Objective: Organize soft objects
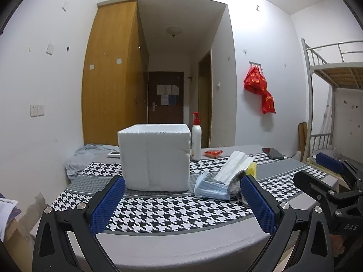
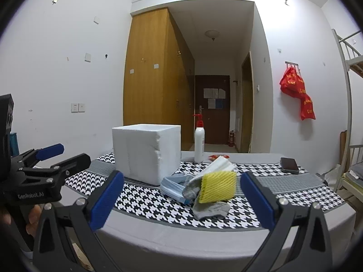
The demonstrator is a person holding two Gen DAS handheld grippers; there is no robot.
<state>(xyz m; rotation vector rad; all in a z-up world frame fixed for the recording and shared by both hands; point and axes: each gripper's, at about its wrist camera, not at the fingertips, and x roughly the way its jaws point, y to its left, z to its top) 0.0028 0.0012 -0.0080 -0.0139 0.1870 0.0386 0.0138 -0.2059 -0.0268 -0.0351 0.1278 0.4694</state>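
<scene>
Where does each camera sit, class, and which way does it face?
Left wrist: on the left gripper, jaws open, facing the foam box; right gripper at its right edge.
Right wrist: on the right gripper, jaws open, facing the yellow foam net; left gripper and fingers at its left.
Shared: box, pump bottle, phone.

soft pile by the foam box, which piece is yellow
The yellow foam net sleeve, on the pile's right side. It leans over the grey sock; the face mask is pale blue and the folded tissue white.
</scene>
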